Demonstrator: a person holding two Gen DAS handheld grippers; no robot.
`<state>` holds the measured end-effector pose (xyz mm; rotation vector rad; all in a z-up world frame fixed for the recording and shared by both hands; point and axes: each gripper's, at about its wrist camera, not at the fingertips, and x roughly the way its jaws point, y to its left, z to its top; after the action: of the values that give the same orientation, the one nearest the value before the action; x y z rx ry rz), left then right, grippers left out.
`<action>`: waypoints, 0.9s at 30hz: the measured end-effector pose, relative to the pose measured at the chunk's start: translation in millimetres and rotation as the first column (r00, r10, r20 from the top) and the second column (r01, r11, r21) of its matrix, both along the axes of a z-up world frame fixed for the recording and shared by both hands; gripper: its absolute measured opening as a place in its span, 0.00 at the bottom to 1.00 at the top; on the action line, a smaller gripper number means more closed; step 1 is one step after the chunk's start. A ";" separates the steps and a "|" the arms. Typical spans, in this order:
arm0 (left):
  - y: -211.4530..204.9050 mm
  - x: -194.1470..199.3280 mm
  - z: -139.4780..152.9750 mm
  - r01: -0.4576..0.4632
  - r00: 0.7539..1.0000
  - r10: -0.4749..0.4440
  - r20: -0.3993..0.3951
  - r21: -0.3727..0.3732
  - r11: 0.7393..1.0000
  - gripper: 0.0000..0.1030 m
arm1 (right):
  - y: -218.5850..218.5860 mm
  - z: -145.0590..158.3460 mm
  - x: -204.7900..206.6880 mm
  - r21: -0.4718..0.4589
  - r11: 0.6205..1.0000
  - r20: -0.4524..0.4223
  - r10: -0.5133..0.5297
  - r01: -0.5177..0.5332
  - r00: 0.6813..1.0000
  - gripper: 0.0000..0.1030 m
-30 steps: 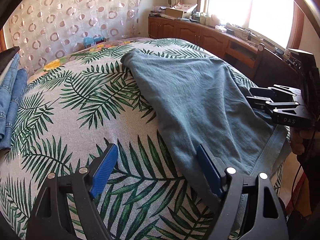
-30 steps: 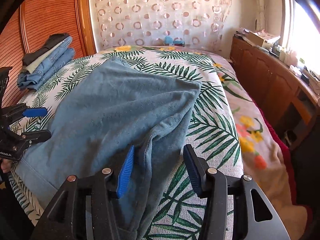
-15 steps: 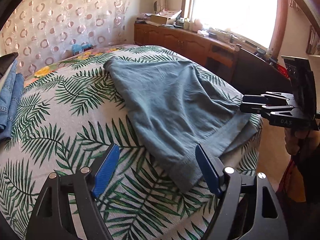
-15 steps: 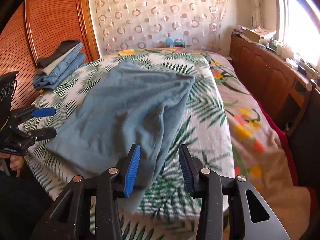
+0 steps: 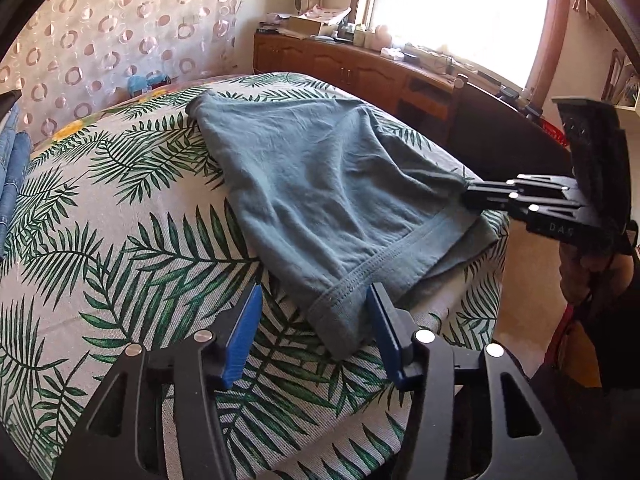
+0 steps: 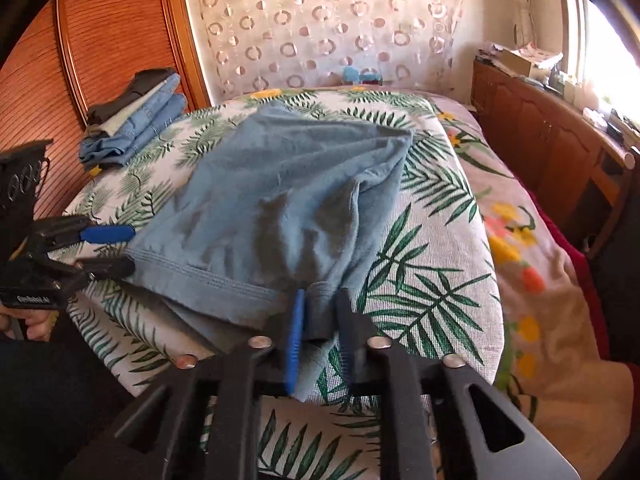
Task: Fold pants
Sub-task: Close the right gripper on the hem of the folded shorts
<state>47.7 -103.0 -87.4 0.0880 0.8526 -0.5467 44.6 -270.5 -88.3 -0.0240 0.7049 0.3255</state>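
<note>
Grey-blue pants (image 5: 320, 184) lie on the leaf-print bed cover (image 5: 120, 240), waistband toward me at the bed's near edge; they also show in the right wrist view (image 6: 288, 184). My left gripper (image 5: 314, 332) is open, its blue pads on either side of the waistband's left corner. It shows in the right wrist view (image 6: 112, 250), still apart. My right gripper (image 6: 320, 332) is shut on the waistband's right corner. In the left wrist view (image 5: 470, 196) its fingers pinch that corner.
A stack of folded jeans (image 6: 132, 124) lies at the bed's far left by the wooden headboard (image 6: 100, 40). A wooden sideboard (image 5: 360, 68) under the window runs along the bed's right side. A floral blanket (image 6: 532, 264) hangs over the right edge.
Both grippers have drawn back toward the bed's near edge, to the waistband. The right gripper has closed on the waistband's right corner. The left gripper stays open around the left corner.
</note>
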 end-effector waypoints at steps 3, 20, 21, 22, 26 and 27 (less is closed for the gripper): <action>-0.4 0.0 -1.0 0.003 1.000 -0.003 -0.004 0.003 1.000 0.54 | 0.8 7.4 -6.6 0.001 1.000 0.029 0.004 -0.004 1.000 0.08; 2.9 -4.8 10.9 0.036 0.999 -0.034 0.033 -0.056 0.998 0.18 | 1.4 9.6 -23.4 0.029 0.999 0.001 0.037 -0.037 0.999 0.08; 4.0 -5.7 14.3 0.036 0.999 -0.034 0.038 -0.062 0.997 0.18 | 2.0 9.6 -23.1 0.026 0.999 -0.001 0.038 -0.038 0.999 0.08; 4.6 -7.2 17.5 0.037 0.998 -0.034 0.043 -0.063 0.997 0.18 | 3.4 10.5 -23.1 0.022 0.999 -0.002 0.039 -0.039 0.999 0.08; 2.1 -10.6 20.3 0.044 0.998 -0.042 0.046 -0.034 0.998 0.18 | 7.0 14.8 -27.3 0.005 0.998 -0.007 0.059 -0.059 0.998 0.08; 2.2 -10.5 19.6 0.041 0.998 -0.040 0.042 -0.033 0.999 0.20 | 8.2 14.1 -28.0 -0.001 0.998 -0.014 0.064 -0.064 0.998 0.08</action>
<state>37.3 -100.8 -67.7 0.0856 0.8022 -0.5951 16.6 -262.2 -74.3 -0.0457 0.7189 0.3864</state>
